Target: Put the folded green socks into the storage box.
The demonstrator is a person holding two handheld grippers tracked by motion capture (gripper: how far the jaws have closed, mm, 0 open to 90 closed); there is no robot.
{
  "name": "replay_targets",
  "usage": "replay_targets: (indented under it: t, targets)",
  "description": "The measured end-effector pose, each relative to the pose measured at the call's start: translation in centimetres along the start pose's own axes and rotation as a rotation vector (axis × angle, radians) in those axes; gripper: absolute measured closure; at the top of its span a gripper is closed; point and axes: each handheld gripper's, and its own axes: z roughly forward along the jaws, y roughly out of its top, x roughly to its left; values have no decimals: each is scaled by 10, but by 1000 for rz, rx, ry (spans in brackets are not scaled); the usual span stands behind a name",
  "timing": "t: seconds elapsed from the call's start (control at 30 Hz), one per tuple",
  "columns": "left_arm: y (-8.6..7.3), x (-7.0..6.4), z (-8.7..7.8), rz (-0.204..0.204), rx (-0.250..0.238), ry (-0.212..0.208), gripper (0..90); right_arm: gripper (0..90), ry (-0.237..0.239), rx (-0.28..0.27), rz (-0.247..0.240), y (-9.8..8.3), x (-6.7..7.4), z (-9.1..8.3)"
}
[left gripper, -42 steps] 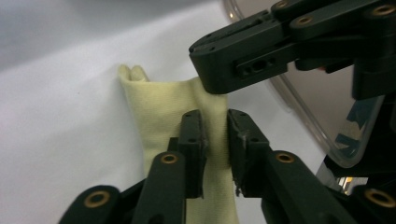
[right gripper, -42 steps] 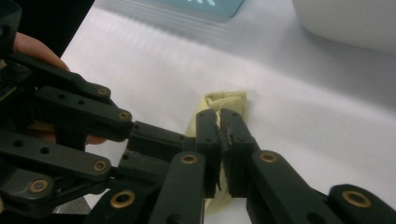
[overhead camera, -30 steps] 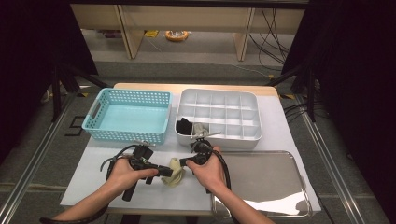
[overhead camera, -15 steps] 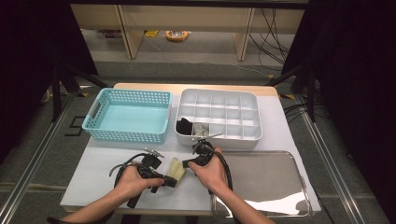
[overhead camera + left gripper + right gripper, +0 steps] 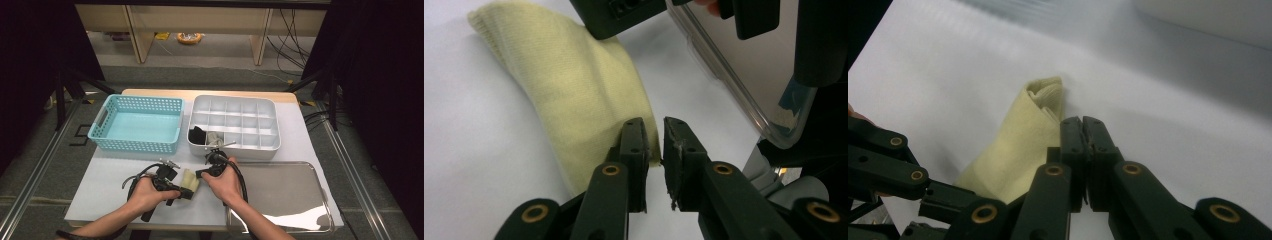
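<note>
- Pinching the edge of the pale yellow sock, the left tool has been drawing its jaws in; a narrow gap remains between them, with the sock's hem corner in it and one pad against the knit, though I cannot tell if the other pad presses on it.
- Seen from the right gripper view, the right tool has its jaws together; the sock runs behind the left one, and whether cloth is caught between the pads cannot be told.
- In the high view the left tool points toward the right tool; both hands lie low over the worktop, forearms coming in from the near edge, palms turned inward.
- The sock lies on the white worktop between the two tools, folded or rolled, its long axis slanting from the left tool's jaws up toward the divided box.
- No brand, label or writing can be read on any surface.
- Beyond the hands stand a turquoise basket at the left and a white divided box at the right, with a dark item in a near-left compartment.
- A steel tray lies just right of the right hand.
</note>
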Motion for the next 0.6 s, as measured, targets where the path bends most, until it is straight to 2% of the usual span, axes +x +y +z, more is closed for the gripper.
replay_targets:
  t: [0.03, 0.23, 0.37, 0.43, 0.47, 0.53, 0.57, 0.6]
  targets:
    - [0, 0, 0, -1, -3, -2, 783, 887, -17, -3, -3, 0, 0, 0]
    - [-2, 0, -4, 0, -26, -8, 761, 872, -35, -17, -34, -2, 0, 1]
    - [-1, -1, -17, 30, -62, 8, 749, 776, -35, -36, -44, -2, 1, -2]
    - [-1, 0, -22, 34, -91, 1, 742, 719, -22, -56, -42, -1, 2, -5]
    - [-1, -1, -26, 38, -88, 17, 739, 696, -11, -62, -37, -1, 2, -6]
    - [-2, 0, -32, 46, -100, 23, 735, 655, -16, -72, -35, 0, 4, -8]
    - [-2, 1, -34, 48, -102, 22, 731, 627, -6, -74, -33, 0, 4, -9]
    - [-3, 3, -35, 46, -121, -7, 728, 611, -5, -74, -11, 0, 6, -9]
